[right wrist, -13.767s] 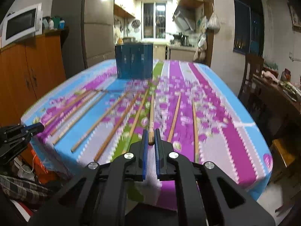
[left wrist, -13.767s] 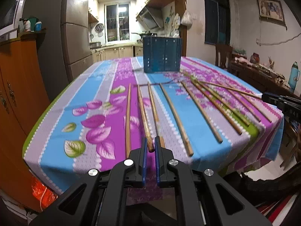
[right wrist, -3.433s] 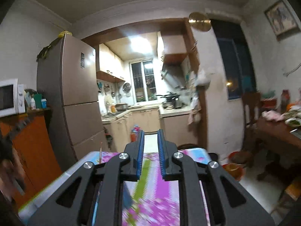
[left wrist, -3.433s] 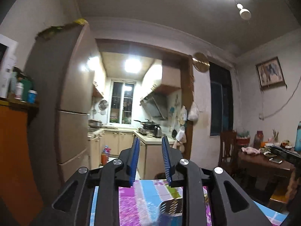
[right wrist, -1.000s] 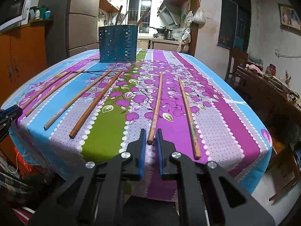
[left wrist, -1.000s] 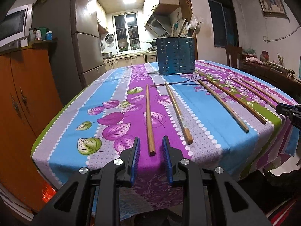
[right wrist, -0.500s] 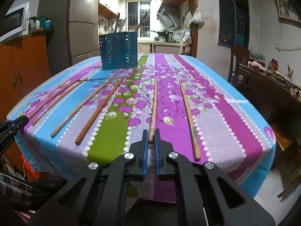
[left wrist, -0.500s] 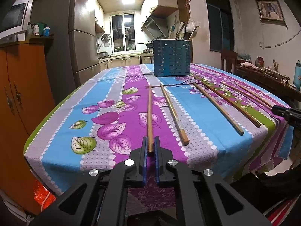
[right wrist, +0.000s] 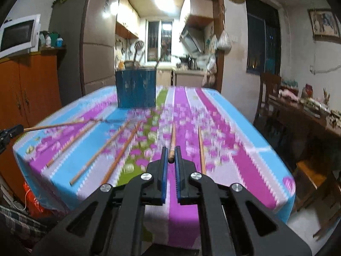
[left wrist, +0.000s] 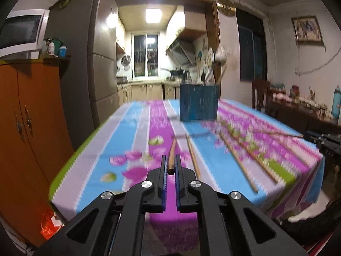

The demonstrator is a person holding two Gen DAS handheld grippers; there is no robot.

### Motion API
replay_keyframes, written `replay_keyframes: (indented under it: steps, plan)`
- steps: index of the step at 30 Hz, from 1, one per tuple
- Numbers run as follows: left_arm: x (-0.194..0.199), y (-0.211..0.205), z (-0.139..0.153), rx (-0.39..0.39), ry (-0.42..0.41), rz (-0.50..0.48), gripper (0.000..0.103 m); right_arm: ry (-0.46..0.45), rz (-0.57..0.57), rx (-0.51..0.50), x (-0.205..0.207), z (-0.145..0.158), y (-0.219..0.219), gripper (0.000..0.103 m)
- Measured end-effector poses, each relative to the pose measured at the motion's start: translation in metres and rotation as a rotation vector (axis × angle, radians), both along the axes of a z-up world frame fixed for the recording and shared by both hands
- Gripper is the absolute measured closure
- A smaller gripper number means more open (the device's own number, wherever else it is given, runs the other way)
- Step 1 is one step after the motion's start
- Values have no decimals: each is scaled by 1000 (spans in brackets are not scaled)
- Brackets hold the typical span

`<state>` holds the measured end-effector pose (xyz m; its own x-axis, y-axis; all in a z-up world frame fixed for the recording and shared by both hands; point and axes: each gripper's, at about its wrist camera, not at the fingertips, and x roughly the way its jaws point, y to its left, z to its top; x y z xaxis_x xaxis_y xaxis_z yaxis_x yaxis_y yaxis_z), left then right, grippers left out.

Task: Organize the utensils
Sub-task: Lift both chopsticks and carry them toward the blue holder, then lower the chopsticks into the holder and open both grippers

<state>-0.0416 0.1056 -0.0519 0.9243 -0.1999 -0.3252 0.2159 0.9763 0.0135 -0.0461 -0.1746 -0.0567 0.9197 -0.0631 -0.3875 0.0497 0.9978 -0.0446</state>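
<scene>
My left gripper (left wrist: 170, 164) is shut on the near end of a wooden chopstick (left wrist: 171, 154) and holds it raised above the near edge of the table. My right gripper (right wrist: 170, 151) is shut on another wooden chopstick (right wrist: 172, 140), also lifted and pointing away. A blue slotted utensil holder (left wrist: 198, 102) stands at the far end of the table; in the right wrist view the holder (right wrist: 136, 89) has utensil handles sticking out. Several loose chopsticks (right wrist: 123, 149) lie on the flowered tablecloth (right wrist: 223, 132). Both views are motion-blurred.
An orange cabinet (left wrist: 27, 123) with a microwave (left wrist: 20, 32) stands left of the table, a tall fridge (left wrist: 93, 72) behind it. A wooden chair (right wrist: 269, 93) and a cluttered side table (right wrist: 309, 115) stand on the right. The kitchen lies beyond.
Both grippers have lifted and tilted upward with their chopsticks held; the chopstick tips have left the tablecloth. The left jaws closed on their chopstick about a second ago.
</scene>
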Motion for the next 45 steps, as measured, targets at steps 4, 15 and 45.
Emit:
replay_keyframes:
  steps: [4, 15, 45]
  plan:
    - [10, 4, 27, -29, -42, -5, 96, -66, 45, -19, 10, 25, -4, 98]
    - [64, 6, 95, -69, -76, -32, 96, -104, 187, 37, 64, 84, -26, 98]
    - [152, -15, 170, -147, -127, -157, 96, -111, 320, 80, 124, 156, -14, 98]
